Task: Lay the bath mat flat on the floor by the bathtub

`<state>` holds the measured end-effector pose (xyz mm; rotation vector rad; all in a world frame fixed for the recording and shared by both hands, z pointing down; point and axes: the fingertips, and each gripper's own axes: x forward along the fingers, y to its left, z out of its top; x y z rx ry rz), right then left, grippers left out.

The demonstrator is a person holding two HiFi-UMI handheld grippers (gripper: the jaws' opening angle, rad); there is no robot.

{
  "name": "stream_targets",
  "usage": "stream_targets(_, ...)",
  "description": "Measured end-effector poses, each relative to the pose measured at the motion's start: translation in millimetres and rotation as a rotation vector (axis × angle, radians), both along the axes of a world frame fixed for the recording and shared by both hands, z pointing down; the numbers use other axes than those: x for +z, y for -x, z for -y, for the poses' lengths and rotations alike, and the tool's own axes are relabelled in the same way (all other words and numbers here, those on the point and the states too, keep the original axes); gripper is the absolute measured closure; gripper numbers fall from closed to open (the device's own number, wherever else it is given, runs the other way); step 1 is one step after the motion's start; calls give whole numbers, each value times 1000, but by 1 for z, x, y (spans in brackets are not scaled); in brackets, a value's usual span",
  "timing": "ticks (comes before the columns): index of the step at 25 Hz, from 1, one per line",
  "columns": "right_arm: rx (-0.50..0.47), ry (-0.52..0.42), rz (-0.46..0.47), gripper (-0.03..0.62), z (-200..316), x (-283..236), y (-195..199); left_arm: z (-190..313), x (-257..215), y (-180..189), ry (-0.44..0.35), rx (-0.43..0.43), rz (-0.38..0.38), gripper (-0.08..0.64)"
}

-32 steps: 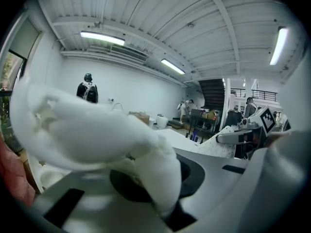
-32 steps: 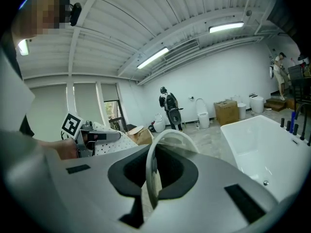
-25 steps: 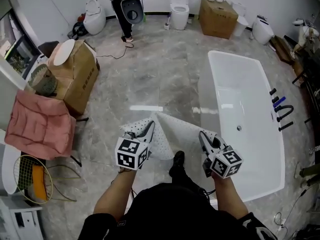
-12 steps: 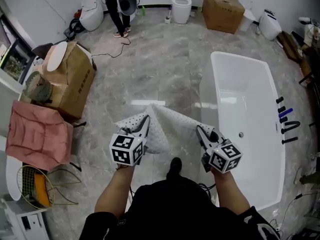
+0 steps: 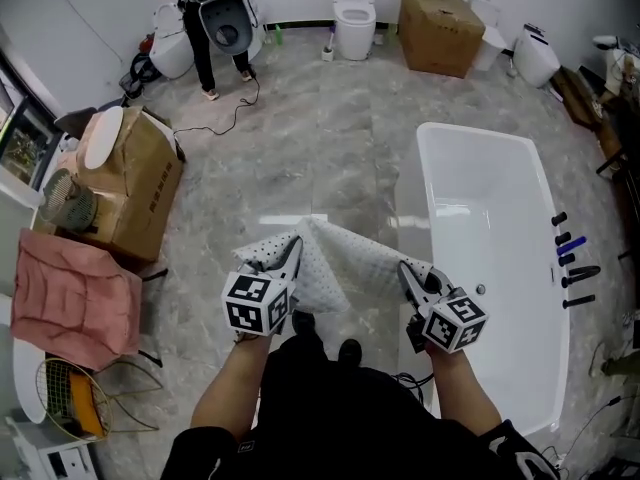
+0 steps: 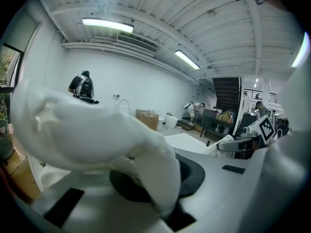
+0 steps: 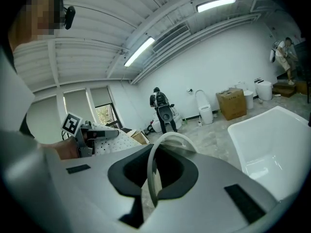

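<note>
Not yet laid down, the dotted bath mat hangs above the floor beside the bathtub, slung between left gripper and right gripper, fingers clenched on its corners.

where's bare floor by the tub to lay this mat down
The grey floor between the bathtub and the cardboard box is bare up toward the toilet, and looks wide enough for the bath mat. It is crowded on the far left, with the box and the pink cloth.
</note>
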<state>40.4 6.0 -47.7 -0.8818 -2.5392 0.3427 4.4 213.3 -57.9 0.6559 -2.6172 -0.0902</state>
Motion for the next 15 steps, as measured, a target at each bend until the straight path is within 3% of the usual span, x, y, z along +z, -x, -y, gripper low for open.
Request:
stream_targets(7, 72, -40, -7, 570, -25, 9, 76, -19, 17, 95, -27, 82, -12, 514)
stream_targets(15, 275, -35, -4, 569, -60, -7, 178, -31, 4, 220, -31, 303, 15, 514)
